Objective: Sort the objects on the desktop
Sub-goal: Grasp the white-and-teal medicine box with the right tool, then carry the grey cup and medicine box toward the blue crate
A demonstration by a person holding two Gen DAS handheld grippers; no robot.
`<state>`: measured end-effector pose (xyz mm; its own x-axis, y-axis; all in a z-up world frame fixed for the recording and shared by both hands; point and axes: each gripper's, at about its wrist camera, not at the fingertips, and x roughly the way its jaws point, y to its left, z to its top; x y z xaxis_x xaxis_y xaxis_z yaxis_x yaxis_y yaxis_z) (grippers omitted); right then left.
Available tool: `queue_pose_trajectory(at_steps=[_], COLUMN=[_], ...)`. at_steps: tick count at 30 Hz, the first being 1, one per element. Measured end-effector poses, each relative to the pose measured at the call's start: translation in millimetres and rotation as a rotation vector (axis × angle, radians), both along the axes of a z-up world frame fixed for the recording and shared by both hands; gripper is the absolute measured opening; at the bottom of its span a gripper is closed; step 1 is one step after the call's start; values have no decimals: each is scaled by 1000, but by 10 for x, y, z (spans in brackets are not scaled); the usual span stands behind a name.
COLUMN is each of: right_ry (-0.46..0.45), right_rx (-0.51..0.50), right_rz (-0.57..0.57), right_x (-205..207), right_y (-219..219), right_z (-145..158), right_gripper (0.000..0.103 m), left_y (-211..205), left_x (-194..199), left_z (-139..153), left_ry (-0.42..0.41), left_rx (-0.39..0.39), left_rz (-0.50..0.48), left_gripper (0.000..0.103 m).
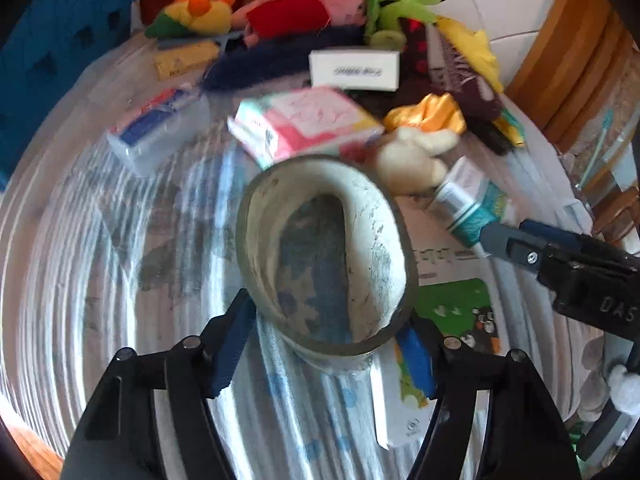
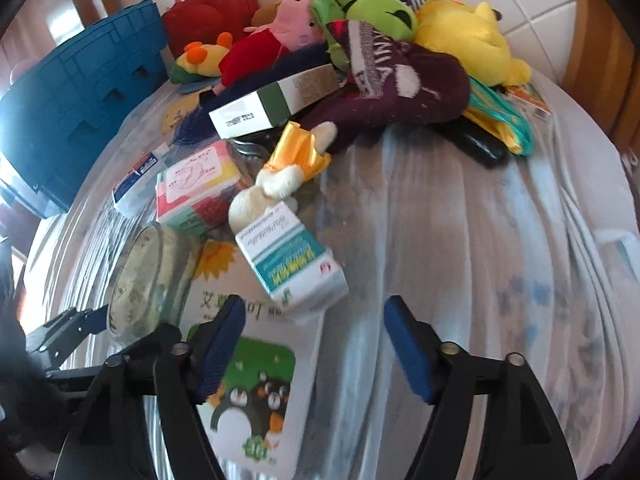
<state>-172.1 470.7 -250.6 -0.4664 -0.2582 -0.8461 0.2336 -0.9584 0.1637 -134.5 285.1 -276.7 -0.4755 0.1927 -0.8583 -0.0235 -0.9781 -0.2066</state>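
Observation:
My left gripper point(image 1: 324, 344) is shut on a glass jar point(image 1: 324, 248) with a pale smeared inside, held above the cloth-covered table; the jar also shows in the right wrist view point(image 2: 148, 280). My right gripper point(image 2: 316, 344) is open and empty, its fingers either side of a teal and white medicine box point(image 2: 292, 260) lying on a penguin picture book point(image 2: 256, 380). In the left wrist view the right gripper point(image 1: 496, 236) reaches in from the right at that box point(image 1: 468, 196).
A blue crate point(image 2: 76, 100) stands at the far left. A pink tissue pack point(image 2: 196, 188), a clear plastic case point(image 1: 160, 128), a white and green box point(image 2: 272, 100), a small white plush point(image 2: 264, 192), a red bag point(image 2: 208, 8) and several plush toys point(image 2: 376, 12) crowd the far side.

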Motion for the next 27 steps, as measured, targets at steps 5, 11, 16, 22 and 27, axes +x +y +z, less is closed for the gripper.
queue_pose_trajectory(at_steps=[5, 11, 16, 22, 27], right_ry=[5, -21, -4, -24, -29], right_rx=[-10, -5, -39, -54, -66], right_rz=[41, 83, 95, 101, 85], right_x=[-95, -86, 20, 86, 71], right_y=[-52, -136, -175, -221, -185], right_z=[-62, -90, 79, 122, -9], right_gripper=[72, 43, 42, 43, 43], left_y=[-2, 11, -46, -103, -112], left_x=[-1, 61, 127, 156, 72], left_z=[24, 213, 415, 386, 238], left_ry=[25, 85, 118, 100, 94], left_rx=[-9, -59, -69, -90, -88], left_rz=[16, 22, 28, 42, 69], left_gripper=[65, 61, 57, 69, 80])
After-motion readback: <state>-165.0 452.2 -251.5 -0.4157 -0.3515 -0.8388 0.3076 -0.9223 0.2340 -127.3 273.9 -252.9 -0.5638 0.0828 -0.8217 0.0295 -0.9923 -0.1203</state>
